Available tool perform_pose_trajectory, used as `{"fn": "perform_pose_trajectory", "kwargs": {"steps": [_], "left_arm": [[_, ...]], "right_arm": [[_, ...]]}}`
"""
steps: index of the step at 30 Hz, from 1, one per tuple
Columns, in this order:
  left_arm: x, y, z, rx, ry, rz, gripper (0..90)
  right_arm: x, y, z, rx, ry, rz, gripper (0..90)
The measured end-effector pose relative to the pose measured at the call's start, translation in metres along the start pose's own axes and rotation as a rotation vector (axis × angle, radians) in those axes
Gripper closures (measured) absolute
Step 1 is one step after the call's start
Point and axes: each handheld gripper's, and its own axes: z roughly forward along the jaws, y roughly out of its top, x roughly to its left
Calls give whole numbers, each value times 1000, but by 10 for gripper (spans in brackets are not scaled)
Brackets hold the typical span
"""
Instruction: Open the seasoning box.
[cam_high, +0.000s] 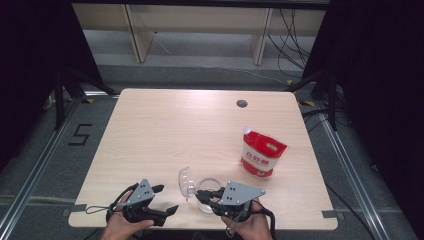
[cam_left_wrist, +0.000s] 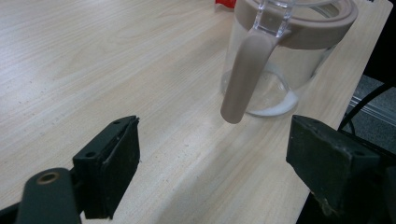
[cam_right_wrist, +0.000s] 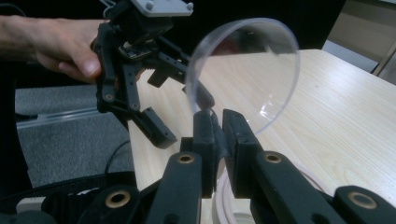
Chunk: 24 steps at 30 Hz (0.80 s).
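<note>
A clear jar (cam_high: 208, 199) with a taupe rim and handle (cam_left_wrist: 245, 79) stands near the table's front edge, a little white powder on its bottom (cam_left_wrist: 280, 105). Its round clear lid (cam_high: 186, 182) is swung up and stands on edge to the jar's left. My right gripper (cam_high: 199, 196) is shut on the lower edge of the lid (cam_right_wrist: 247, 70), its jaws (cam_right_wrist: 218, 123) pinching a small taupe tab there. My left gripper (cam_high: 167, 198) stays open just left of the jar, its jaws (cam_left_wrist: 215, 158) wide apart, facing the handle and holding nothing.
A red and white pouch (cam_high: 262, 156) stands upright on the right part of the wooden table (cam_high: 165, 130). A round cable hole (cam_high: 242, 103) sits near the far edge. The jar is close to the front edge, with dark floor beyond.
</note>
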Motion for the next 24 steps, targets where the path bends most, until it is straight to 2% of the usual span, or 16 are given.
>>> {"fn": "perform_pose_trajectory", "kwargs": {"steps": [1, 2, 7, 9, 10, 11, 12, 13, 15, 16, 18, 19, 20, 24], "left_arm": [[0, 0, 0, 0, 0, 0, 170], [-2, 0, 0, -11, -5, -22, 170], [-1, 0, -1, -12, -6, -29, 174], [0, 0, -1, -4, -4, -21, 174], [0, 0, -1, -7, 4, -22, 174], [0, 0, -2, -8, -12, -15, 173], [1, 0, -2, -14, -16, -10, 173], [1, 1, -1, -17, -15, -10, 173], [1, 1, -2, -12, -12, -4, 172], [-2, -1, -1, -19, -9, -40, 171], [-1, -1, -2, -1, -3, -16, 170], [-1, -1, -2, -1, -3, -16, 170], [-3, -1, -1, -21, -13, -33, 170], [-2, 0, -3, -14, -1, -15, 170]], "right_arm": [[0, 0, 0, 0, 0, 0, 846], [2, 0, 1, -2, 1, 4, 844], [1, 2, -2, 4, 0, -8, 838], [0, 3, -5, -3, 0, 0, 829], [-1, 1, -9, -10, -26, 8, 818], [-3, 0, -10, -13, -26, 6, 813], [-3, -1, -11, -13, -17, 28, 804], [-6, -3, -13, -12, -37, 10, 788], [-7, -4, -14, -6, -43, 14, 775], [-10, -9, -18, 8, -56, 30, 751], [-13, -12, -21, 11, -69, 39, 725], [-13, -12, -21, 11, -69, 39, 725], [-14, -14, -22, 7, -81, 52, 717], [-24, -22, -33, 22, -113, 63, 676]]}}
